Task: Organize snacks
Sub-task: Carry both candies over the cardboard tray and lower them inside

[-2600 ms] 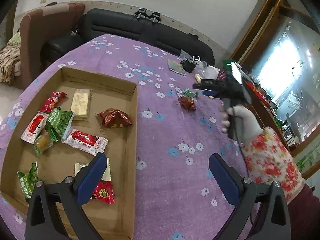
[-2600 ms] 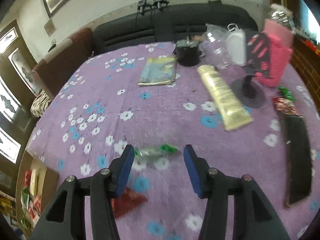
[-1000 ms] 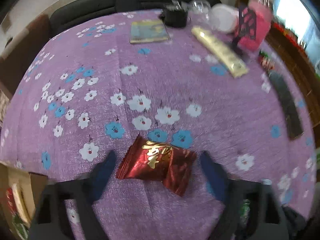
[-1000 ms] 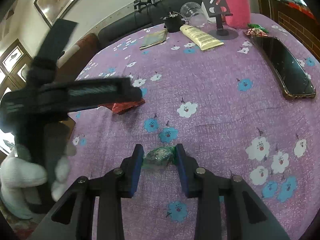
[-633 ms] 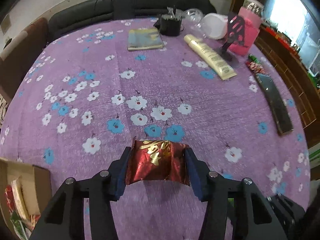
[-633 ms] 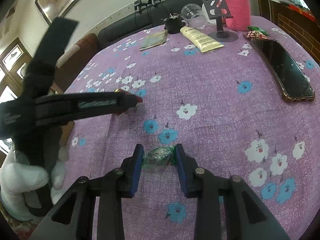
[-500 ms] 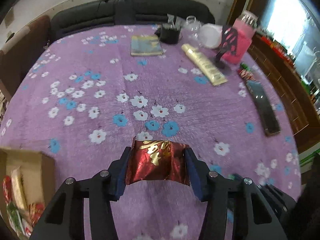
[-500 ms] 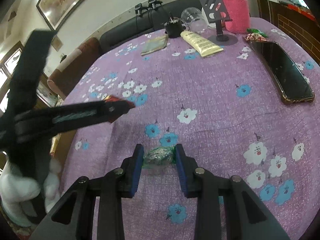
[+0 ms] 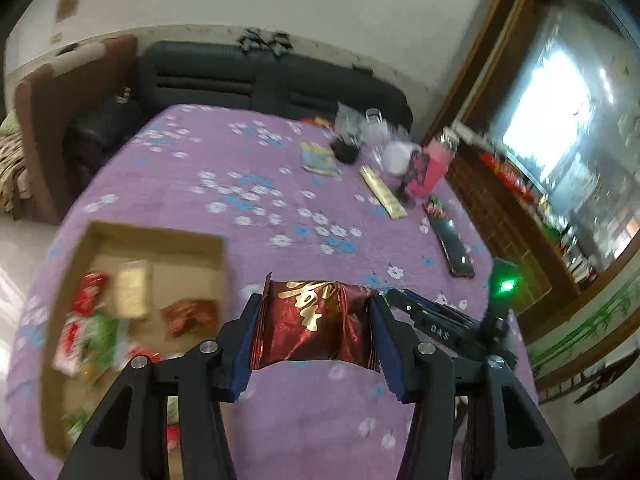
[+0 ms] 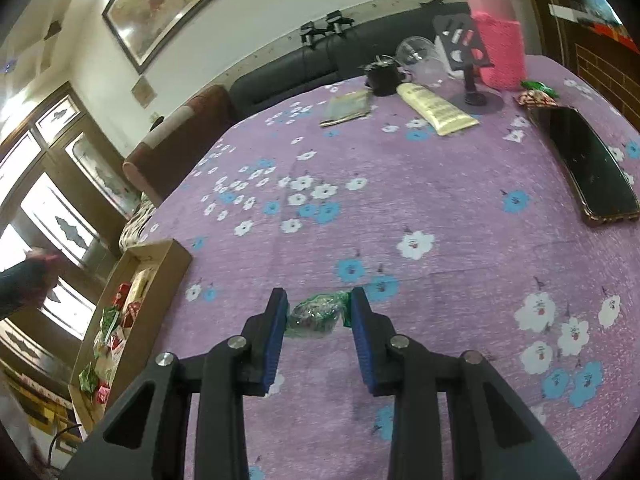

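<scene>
My left gripper (image 9: 316, 320) is shut on a dark red snack packet with gold lettering (image 9: 314, 320) and holds it above the purple flowered tablecloth, right of the cardboard box (image 9: 160, 236). The box holds several red, green and gold snacks and also shows in the right wrist view (image 10: 168, 256). My right gripper (image 10: 318, 310) is shut on a small green wrapped candy (image 10: 316, 314) just above the cloth. The right gripper's body shows in the left wrist view (image 9: 452, 324), to the right of the red packet.
At the far side of the table stand a pink jar (image 10: 498, 52), a phone stand (image 10: 468, 60), a cream tube (image 10: 436, 108), a booklet (image 10: 348, 108) and a black cup (image 10: 382, 74). A black phone (image 10: 588, 168) and two small snacks (image 10: 534, 94) lie at the right. A sofa lies behind.
My left gripper has lifted the red packet and swung left and back, so the box is now in view. My right gripper still holds the green candy, almost unmoved.
</scene>
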`<state>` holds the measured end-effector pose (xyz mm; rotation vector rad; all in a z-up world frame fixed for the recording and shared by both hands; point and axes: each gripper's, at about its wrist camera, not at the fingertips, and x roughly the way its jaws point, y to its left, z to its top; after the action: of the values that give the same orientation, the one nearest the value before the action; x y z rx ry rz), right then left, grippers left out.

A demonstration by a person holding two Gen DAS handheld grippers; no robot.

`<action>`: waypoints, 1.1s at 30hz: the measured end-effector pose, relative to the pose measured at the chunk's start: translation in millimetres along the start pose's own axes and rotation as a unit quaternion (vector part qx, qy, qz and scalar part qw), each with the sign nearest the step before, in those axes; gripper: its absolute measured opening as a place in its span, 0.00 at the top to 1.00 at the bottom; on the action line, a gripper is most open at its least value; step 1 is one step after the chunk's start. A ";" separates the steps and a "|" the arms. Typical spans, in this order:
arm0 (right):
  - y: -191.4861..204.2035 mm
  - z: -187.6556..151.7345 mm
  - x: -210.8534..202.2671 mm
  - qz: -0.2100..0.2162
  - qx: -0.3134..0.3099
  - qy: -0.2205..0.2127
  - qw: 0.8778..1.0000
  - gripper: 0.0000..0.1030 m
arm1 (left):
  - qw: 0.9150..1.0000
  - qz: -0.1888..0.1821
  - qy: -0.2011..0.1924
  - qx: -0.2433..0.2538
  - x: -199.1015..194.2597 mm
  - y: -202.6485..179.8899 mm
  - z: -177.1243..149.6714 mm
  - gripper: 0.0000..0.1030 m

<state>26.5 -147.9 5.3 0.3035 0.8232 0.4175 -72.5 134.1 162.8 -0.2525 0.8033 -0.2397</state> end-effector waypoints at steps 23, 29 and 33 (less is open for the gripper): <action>173.9 -40.3 -12.3 0.070 -0.154 0.022 0.985 0.69 | 0.989 0.094 -0.062 -0.095 -89.0 144.2 -99.4 0.46; 228.7 -55.8 6.5 0.075 -0.199 0.035 0.976 0.69 | 0.990 0.111 -0.041 -0.081 -49.0 146.0 -102.5 0.46; 248.8 -62.2 27.6 0.061 -0.217 0.049 0.973 0.69 | 0.989 0.120 -0.018 -0.079 -23.2 149.4 -100.9 0.46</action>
<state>-63.4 89.4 51.3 -0.0753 0.7880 0.7174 -144.8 268.8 64.6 -0.3047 0.8092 0.0560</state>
